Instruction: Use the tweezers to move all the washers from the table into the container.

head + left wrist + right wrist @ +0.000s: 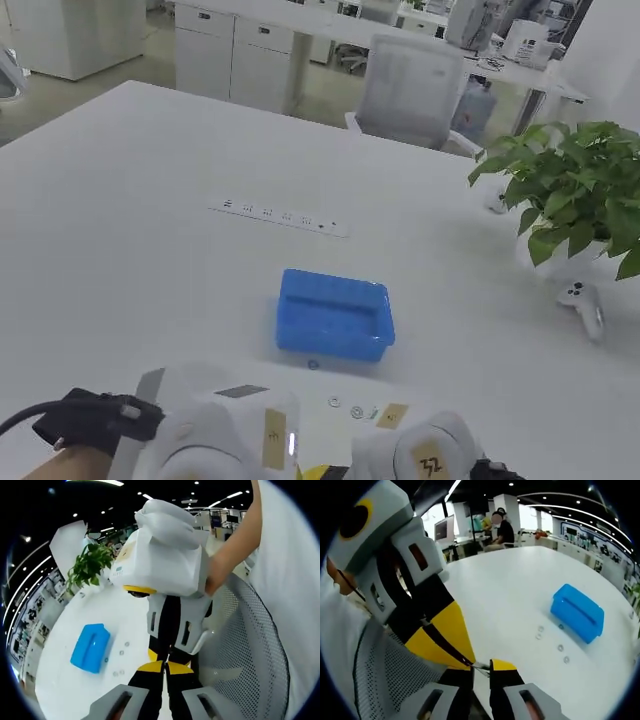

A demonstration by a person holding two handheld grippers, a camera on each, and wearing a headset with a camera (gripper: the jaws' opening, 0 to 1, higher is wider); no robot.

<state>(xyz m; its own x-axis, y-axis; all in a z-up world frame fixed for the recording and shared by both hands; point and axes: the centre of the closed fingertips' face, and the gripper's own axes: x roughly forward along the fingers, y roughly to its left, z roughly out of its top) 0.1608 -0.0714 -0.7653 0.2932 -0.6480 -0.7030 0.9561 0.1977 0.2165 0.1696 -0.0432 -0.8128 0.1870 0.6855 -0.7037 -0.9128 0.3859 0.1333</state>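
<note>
Left tongs [165, 668] and right tongs [482, 673] are meeting tip to tip at the tweezers [480, 668] – whether either is clamping them, I cannot tell; washers [357, 411] are lying lower centre, near the container [335, 318].

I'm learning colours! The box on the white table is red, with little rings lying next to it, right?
Not quite: the box is blue, not red, as the head view shows. It is on the white table, with little rings lying next to it.
</note>
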